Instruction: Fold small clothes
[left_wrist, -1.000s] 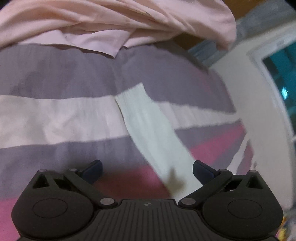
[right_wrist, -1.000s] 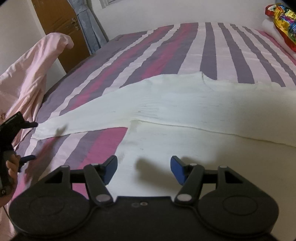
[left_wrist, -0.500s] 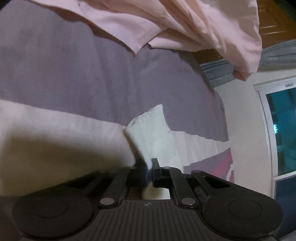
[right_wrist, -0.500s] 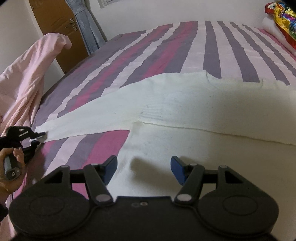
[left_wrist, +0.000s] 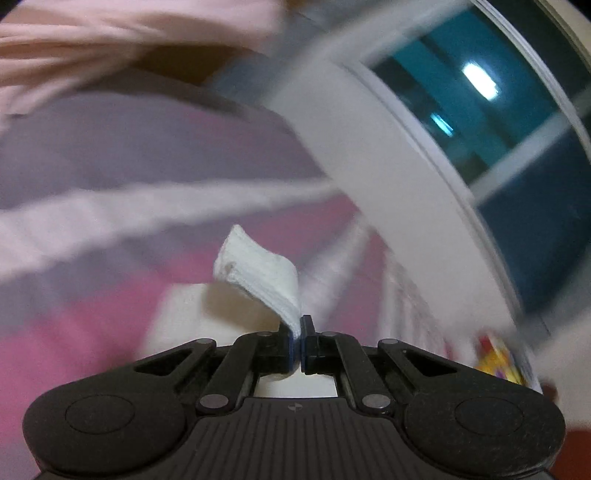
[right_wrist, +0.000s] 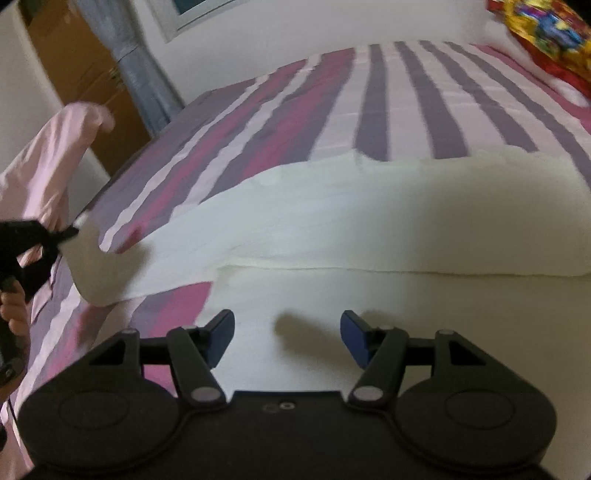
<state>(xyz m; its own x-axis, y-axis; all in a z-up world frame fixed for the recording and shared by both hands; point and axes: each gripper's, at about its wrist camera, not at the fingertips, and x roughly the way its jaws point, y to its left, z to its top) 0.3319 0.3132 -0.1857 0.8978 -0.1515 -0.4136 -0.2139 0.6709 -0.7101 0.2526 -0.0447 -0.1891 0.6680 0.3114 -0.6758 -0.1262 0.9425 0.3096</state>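
Observation:
A white knitted sweater (right_wrist: 369, 229) lies spread on a striped bed. Its left sleeve (right_wrist: 122, 258) is lifted off the bed by its cuff. My left gripper (left_wrist: 296, 339) is shut on that white cuff (left_wrist: 258, 269), which sticks up above the pinched fingertips. In the right wrist view the left gripper (right_wrist: 68, 232) shows at the left edge, with a hand (right_wrist: 14, 314) under it. My right gripper (right_wrist: 287, 332) hangs open just above the sweater's body, nothing between its fingers.
The bed (right_wrist: 406, 103) has purple, pink and white stripes. A pink cloth (right_wrist: 55, 166) hangs at its left edge. Behind are a wooden door (right_wrist: 85, 74), a grey curtain (right_wrist: 144, 74) and a window (left_wrist: 498, 110). A bright patterned bundle (right_wrist: 546, 33) lies at the far right.
My left gripper shut on the sleeve's cuff, then rose and swung with it, lifting the sleeve off the bed. My right gripper stayed open and shifted slightly over the sweater.

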